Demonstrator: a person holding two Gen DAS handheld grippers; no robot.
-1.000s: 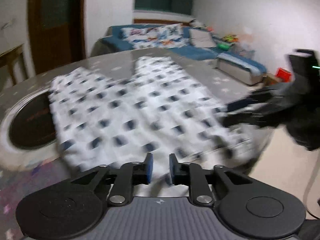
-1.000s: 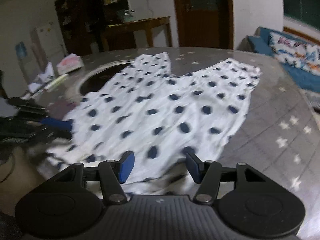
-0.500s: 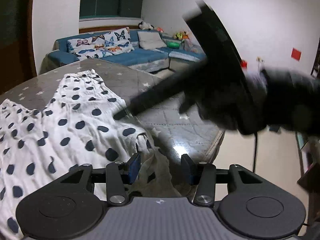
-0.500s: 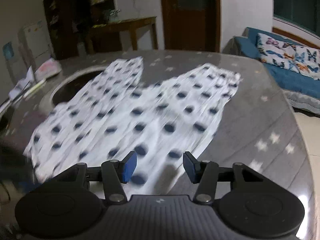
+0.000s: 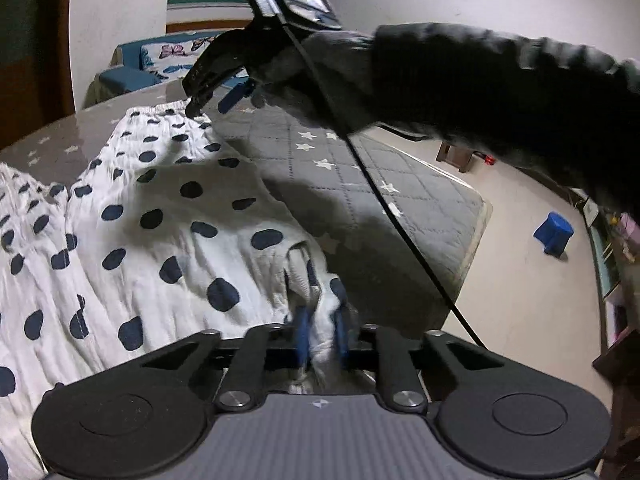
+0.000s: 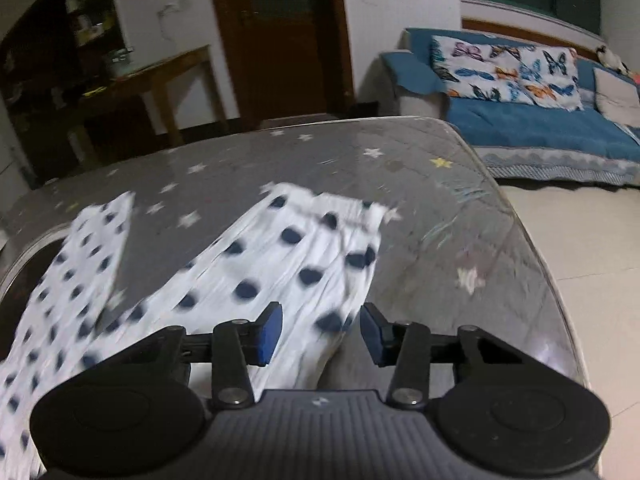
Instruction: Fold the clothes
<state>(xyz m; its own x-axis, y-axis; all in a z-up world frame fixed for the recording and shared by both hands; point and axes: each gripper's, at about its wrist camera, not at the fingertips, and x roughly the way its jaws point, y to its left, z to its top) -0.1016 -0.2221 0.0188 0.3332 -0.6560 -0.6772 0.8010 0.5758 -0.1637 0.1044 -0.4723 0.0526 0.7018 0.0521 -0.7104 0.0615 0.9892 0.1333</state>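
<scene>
While the white polka-dot trousers (image 5: 152,216) lie spread on the grey star-patterned desk (image 5: 360,168), the left gripper (image 5: 320,338) has just closed its blue pads on a bunched fold of fabric at the near corner, apparently the waistband end, and the cloth is pinched firmly between them. The right gripper (image 6: 320,334) reaches out over the far leg toward its gathered cuff (image 6: 340,204); its jaws have been narrowing but stand apart, with fabric below and between them and nothing pinched yet. To do this step well, I would bring the right gripper down at the outer edge of the leg, near the cuff, so both layers sit between the pads before they close. Then both hands should lift together, only enough to clear the desk, and carry that leg over onto the other so the edges meet. Pulling unevenly would likely drag the whole garment toward the desk edge.
</scene>
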